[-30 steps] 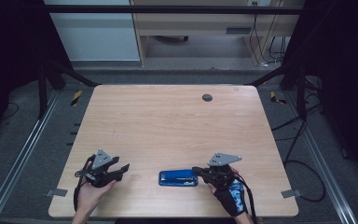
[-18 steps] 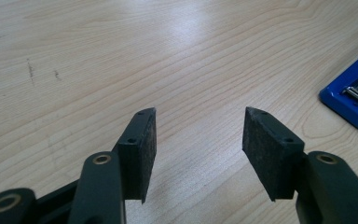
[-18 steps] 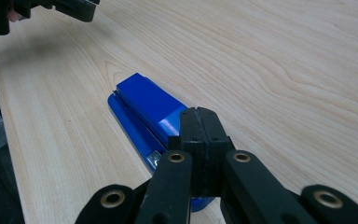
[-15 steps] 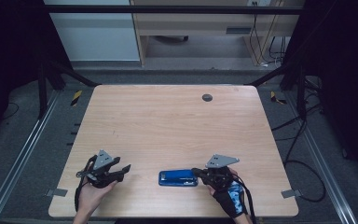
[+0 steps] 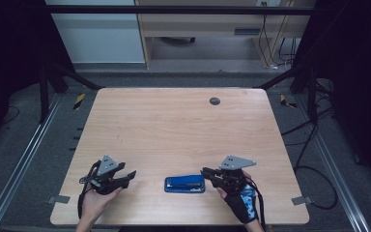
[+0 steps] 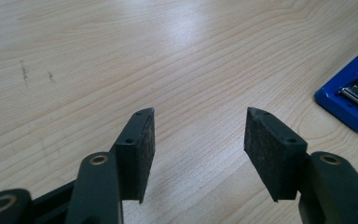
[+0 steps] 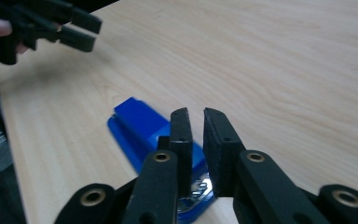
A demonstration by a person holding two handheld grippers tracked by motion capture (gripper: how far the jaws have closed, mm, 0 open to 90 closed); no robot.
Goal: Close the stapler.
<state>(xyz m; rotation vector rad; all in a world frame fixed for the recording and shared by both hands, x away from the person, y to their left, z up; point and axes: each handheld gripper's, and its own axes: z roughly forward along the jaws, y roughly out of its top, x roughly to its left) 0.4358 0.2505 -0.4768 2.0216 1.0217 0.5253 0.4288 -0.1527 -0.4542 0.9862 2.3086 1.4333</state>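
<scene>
High view places the blue stapler (image 5: 184, 184) flat on the counter (image 5: 174, 130) near its front edge, between both hands, just beside the right hand-held gripper (image 5: 206, 172). Right gripper view reveals that gripper's jaws, just opening, parted narrowly above the stapler's end, clamping nothing. Left gripper view shows the left hand-held gripper (image 6: 199, 133) released, spread wide over bare wood.

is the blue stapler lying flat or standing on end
Lying flat. The stapler rests lengthwise on the table in the high view, and the right gripper view shows its long side down on the wood.
</scene>
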